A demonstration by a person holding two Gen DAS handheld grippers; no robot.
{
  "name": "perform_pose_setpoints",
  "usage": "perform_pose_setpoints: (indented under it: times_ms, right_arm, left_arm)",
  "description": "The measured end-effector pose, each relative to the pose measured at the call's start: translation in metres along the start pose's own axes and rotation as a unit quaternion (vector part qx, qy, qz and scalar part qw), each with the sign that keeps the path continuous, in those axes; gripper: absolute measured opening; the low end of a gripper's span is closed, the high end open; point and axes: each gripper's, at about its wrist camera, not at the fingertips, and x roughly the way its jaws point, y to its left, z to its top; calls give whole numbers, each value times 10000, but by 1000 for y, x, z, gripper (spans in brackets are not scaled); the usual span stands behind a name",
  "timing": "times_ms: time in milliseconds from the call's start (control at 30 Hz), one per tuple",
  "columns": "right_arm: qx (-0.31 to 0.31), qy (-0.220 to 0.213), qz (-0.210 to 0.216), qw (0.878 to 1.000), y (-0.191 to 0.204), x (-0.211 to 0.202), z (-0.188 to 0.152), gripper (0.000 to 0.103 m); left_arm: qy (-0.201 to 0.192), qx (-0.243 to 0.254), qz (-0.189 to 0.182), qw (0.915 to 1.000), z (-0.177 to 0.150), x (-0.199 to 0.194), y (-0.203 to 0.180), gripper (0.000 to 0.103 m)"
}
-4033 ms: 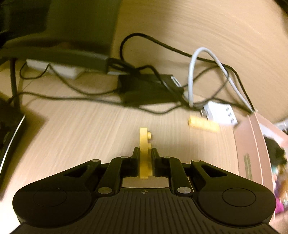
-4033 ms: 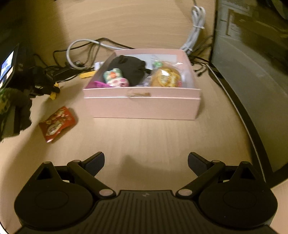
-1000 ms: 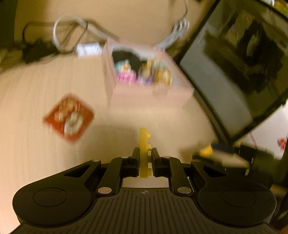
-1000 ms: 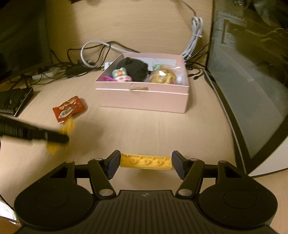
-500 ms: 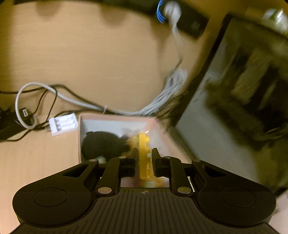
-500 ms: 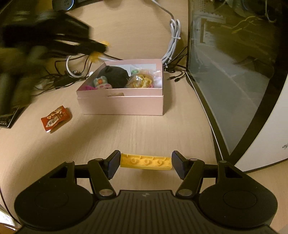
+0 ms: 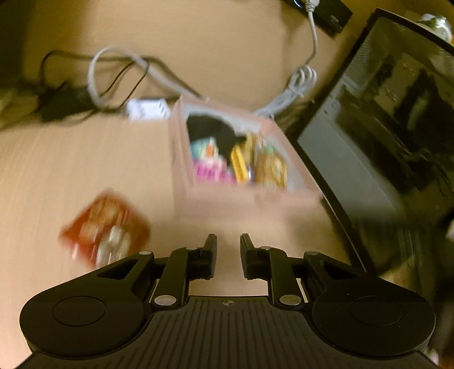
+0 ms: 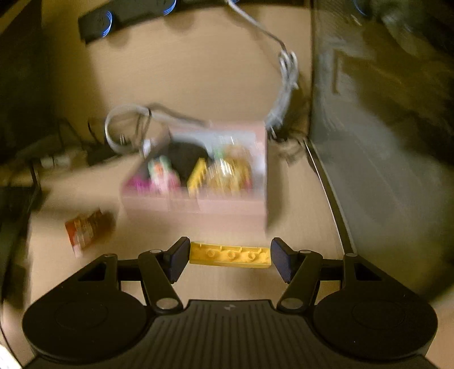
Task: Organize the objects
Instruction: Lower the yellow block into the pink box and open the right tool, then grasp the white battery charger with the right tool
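Note:
A pink box (image 7: 227, 198) (image 8: 195, 205) stands on the desk with several items inside. A yellow brick (image 7: 238, 166) (image 8: 197, 173) lies in it among them. My left gripper (image 7: 228, 249) is open by a narrow gap and empty, in front of the box. A red snack packet (image 7: 105, 230) (image 8: 85, 228) lies on the desk left of the box. My right gripper (image 8: 229, 255) is shut on a second yellow brick (image 8: 229, 255), held lengthwise between the pads, in front of the box. Both views are blurred.
A large dark monitor (image 7: 383, 147) (image 8: 377, 142) stands at the right of the box. Grey and black cables (image 7: 119, 71) (image 8: 130, 125) and a white plug block (image 7: 147, 109) lie behind the box. A black power strip (image 8: 127, 20) sits at the back.
My left gripper has let go of its yellow brick, which now lies in the box, and has pulled back from the box. My right gripper has moved closer to the box with its brick.

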Motion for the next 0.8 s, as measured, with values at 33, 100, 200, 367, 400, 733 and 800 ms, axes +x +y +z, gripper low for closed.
perform_pose_setpoints:
  times_ms: [33,100,200,367,400,733,800]
  right_arm:
    - [57,-63,66,9999,1,8,17,63]
    - [71,-212,49,9997,6,26,50,63]
    - [78,-307,-81,9995,14,61,96,63]
    - [444,-7,-142,9989,5,119,144,86]
    - [634,66,-113,9979,1,126,148,86]
    - [366,452,-100,9983,87,179,154,68]
    - [19,718,-91,9974,121,200,152,44]
  left_arm:
    - [0,-33,-34,10000,-10,-9,2,19]
    - [45,-66,0,10000,-24,-21,7,19]
    - [58,-85,223,9997,-35,-36,20,19]
    - [-105,-582,682,9959,-45,-69,60,19]
    - [-140,-688,757,9947,-47,-76,68,19]
    - [-234,-1295,1088,9853,-60,-111,131,19]
    - [-279,-1299,1111,9849,-58,-114,137,19]
